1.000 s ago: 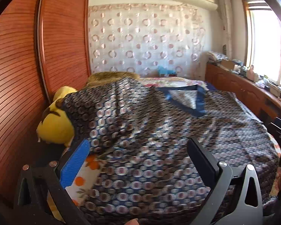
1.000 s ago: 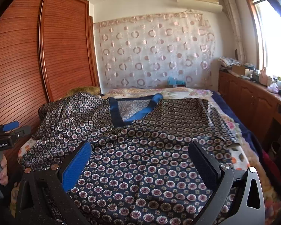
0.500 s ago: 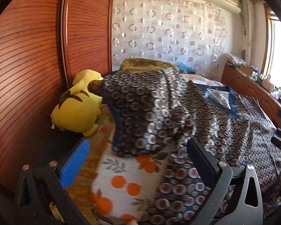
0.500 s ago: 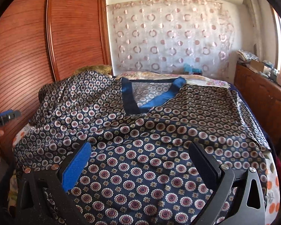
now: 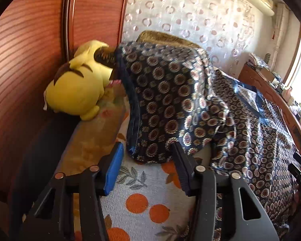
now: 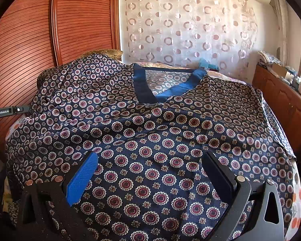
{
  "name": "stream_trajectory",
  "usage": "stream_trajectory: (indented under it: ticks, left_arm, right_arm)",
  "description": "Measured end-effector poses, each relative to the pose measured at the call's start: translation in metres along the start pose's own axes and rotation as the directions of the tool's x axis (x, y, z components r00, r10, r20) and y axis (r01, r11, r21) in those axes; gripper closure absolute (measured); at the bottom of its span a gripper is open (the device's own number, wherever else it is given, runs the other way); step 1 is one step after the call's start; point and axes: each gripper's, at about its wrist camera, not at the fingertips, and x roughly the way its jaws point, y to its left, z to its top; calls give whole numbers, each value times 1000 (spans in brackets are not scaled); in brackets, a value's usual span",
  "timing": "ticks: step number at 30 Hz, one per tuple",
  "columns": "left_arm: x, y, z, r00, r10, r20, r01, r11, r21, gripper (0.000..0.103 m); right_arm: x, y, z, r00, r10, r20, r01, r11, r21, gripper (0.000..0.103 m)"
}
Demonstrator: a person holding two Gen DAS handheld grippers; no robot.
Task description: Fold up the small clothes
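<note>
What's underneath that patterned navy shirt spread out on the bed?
Under the patterned shirt shows an orange-print bedspread; a brown furry cushion pokes out behind. The rest is covered.

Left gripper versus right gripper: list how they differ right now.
The left gripper has its jaws closing around the sleeve hem of the patterned shirt; the right gripper stands wider, over the flat front. Both have one blue pad and one black.

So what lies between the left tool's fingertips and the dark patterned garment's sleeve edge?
In the left wrist view, only bare orange-dotted bedsheet lies between the closing left tool and the dark circle-patterned satin garment; the sleeve hem sits just beyond the fingertips, ungripped.
</note>
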Motion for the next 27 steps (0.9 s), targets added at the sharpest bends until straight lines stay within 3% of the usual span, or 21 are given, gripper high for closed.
stream_trajectory:
  ticks: [9, 10, 12, 19, 27]
  left_arm:
    - [2, 0, -3, 999, 32, 12, -32, 999, 17, 64]
    - [3, -1, -2, 999, 41, 14, -41, 999, 25, 71]
    - [2, -1, -2, 1000, 26, 14, -26, 999, 28, 95]
    - [-28, -12, 18, 993, -65, 98, 59, 997, 59, 97]
    - [-59, -86, 50, 963, -226, 147, 192, 958, 214, 97]
  right_arm:
    - [12, 3, -3, 1000, 11, 12, -11, 1000, 19, 0]
    - [12, 3, -3, 1000, 11, 12, -11, 1000, 18, 0]
    - [13, 4, -4, 1000, 9, 12, -9, 1000, 16, 0]
    - [13, 5, -5, 1000, 14, 6, -14, 1000, 16, 0]
    - [12, 1, -5, 1000, 22, 13, -22, 999, 42, 0]
